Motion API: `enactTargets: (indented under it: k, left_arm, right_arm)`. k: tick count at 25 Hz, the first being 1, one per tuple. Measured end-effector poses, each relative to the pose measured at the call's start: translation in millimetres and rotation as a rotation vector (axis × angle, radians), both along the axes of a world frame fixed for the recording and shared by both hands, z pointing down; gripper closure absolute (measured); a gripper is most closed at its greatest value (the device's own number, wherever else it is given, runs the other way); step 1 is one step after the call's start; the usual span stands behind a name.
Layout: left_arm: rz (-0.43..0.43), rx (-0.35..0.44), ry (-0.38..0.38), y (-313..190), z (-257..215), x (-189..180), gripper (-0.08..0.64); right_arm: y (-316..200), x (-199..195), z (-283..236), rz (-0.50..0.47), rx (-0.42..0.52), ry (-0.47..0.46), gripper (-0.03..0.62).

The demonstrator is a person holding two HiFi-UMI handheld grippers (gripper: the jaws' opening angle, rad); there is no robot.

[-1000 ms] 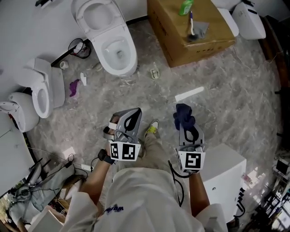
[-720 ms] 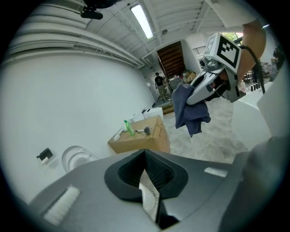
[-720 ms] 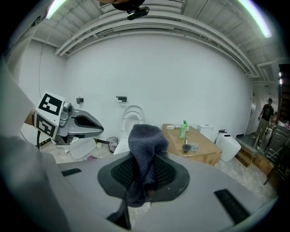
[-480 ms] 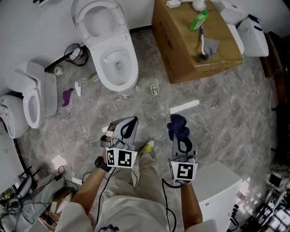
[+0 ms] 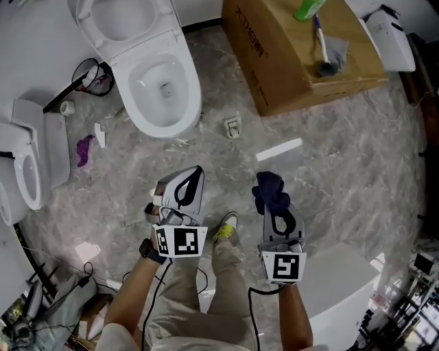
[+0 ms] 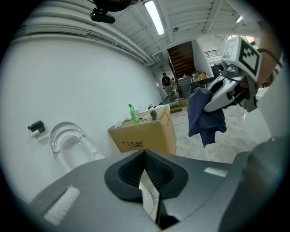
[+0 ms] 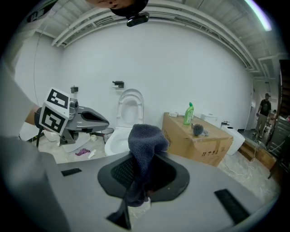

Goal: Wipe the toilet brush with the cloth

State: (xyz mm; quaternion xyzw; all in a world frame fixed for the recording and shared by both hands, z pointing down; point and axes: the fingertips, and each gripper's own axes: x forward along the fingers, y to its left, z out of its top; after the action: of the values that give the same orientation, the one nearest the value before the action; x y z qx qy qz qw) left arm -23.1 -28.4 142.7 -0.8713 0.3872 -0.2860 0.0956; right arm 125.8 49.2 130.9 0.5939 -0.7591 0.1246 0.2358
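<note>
Two grippers: the left gripper (image 6: pixel 147 179) and the right gripper (image 7: pixel 138 188) are held side by side, a little apart, low over the grey marbled floor (image 5: pixel 343 151), both pointing towards the white wall.
Left gripper: jaws drawn together with only a sliver between them and nothing in them.
Right gripper: jaws clamped on the dark blue cloth (image 5: pixel 269 188), which bunches above the tips and hangs down between them.
Toilet brush (image 5: pixel 321 48): lies on top of the cardboard box (image 5: pixel 274 62), with its dark head towards the person and its handle running back towards the green bottle (image 5: pixel 310 8).
Brush relative to the grippers: well apart from both, ahead and off to the right, nearer the right gripper than the left; neither touches it.
Cloth and brush: well apart, no contact.
Cardboard box: stands on the floor to the right of the open toilet (image 5: pixel 161 75).
</note>
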Motion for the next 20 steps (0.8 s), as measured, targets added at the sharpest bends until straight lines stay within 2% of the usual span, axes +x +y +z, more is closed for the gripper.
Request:
enactTargets:
  k: [2,5,9,10,14,17,20]
  left_arm:
    - [-0.009,0.004,0.026,-16.1,29.0,13.0,0.560]
    - [0.017,0.015,0.026,-32.7,75.9,31.7,0.560]
    - [0.054,0.007,0.035,-32.3,130.3,49.1,0.560]
    - [0.059,0.007,0.036,-31.9,143.6,50.5,0.560]
    - [0.069,-0.002,0.037,-39.3,197.4,49.6,0.560]
    - [0.078,0.011,0.049,-58.6,228.7,52.0,0.560]
    - [0.060,-0.019,0.134,-71.8,255.0,52.1,0.560]
  right_arm:
    - [-10.5,3.7,28.5,0.004,0.003,0.001,0.523]
    - [-32.9,6.7,70.5,-0.003,0.030,0.008,0.523]
    - [-51.0,14.6,121.3,0.009,0.059,0.041,0.523]
    - [-56.1,17.8,133.1,0.027,0.061,0.034,0.523]
    - [-84.5,32.6,174.7,0.163,0.062,-0.092,0.523]
    - [-115.8,29.2,201.4,0.130,0.120,-0.049,0.523]
    - [-135.1,29.1,233.3,0.089,0.157,-0.019,0.523]
